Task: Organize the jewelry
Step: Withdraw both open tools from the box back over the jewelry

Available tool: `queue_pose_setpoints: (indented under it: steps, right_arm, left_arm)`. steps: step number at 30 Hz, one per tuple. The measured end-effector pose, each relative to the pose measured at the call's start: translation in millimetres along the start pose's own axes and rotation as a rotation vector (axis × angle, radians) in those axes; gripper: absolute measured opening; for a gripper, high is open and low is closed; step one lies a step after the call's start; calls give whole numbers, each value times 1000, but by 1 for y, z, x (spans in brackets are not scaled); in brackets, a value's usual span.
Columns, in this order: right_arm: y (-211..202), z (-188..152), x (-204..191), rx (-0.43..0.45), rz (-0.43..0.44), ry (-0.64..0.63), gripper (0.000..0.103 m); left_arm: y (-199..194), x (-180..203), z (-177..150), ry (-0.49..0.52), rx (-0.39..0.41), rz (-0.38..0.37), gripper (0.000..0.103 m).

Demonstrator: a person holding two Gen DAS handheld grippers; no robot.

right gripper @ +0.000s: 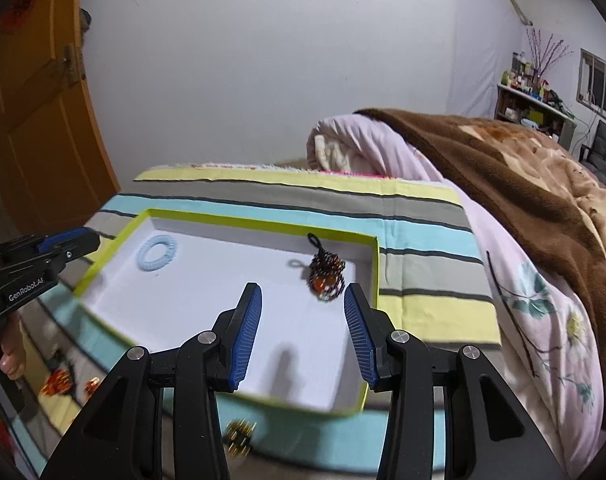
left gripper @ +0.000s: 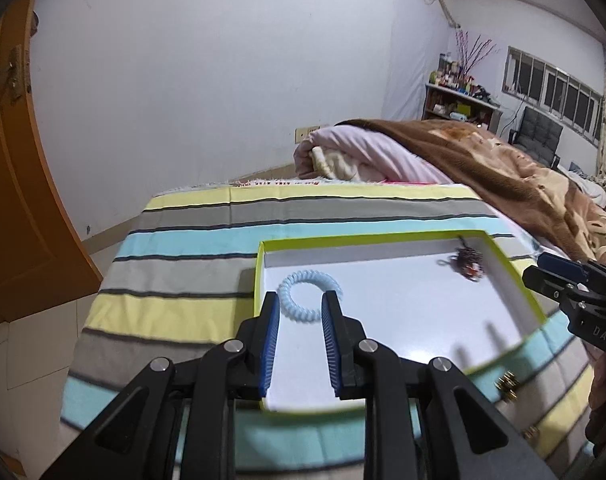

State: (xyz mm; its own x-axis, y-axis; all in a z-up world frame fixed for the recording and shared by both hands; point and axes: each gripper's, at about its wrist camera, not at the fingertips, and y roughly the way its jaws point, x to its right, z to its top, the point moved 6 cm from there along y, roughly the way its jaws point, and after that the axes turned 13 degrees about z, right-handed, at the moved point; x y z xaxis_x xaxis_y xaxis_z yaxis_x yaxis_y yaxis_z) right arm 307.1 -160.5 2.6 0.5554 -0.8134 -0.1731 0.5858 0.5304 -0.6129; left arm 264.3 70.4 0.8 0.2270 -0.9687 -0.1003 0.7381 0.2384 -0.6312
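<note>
Two trinkets just beyond open claws

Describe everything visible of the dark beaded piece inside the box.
The beaded piece is a small bundle of dark beaded strands with orange beads showing through and a black cord loop at its far end. It lies loose on the white floor of the green-rimmed box, near the far right corner. Nothing grips it; the right gripper hangs open just in front.
</note>
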Motion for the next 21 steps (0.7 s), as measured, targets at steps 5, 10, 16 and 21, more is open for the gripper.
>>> queue_pose_setpoints:
  steps: [5, 10, 16, 21]
  right_arm:
    - [-36, -14, -19, 43, 3, -20, 44]
    - [-67, -35, -39, 60, 11, -37, 44]
    - [-97, -59, -60, 84, 30, -38, 44]
    - [-117, -75, -75, 98, 60, -38, 44]
  left_arm:
    - [-35, 1, -16, -22, 23, -15, 23]
    - [-68, 3, -34, -24, 56, -30, 23]
    - [-102, 1, -57, -23, 88, -39, 23]
    - [-122, -2, -75, -26, 96, -45, 23]
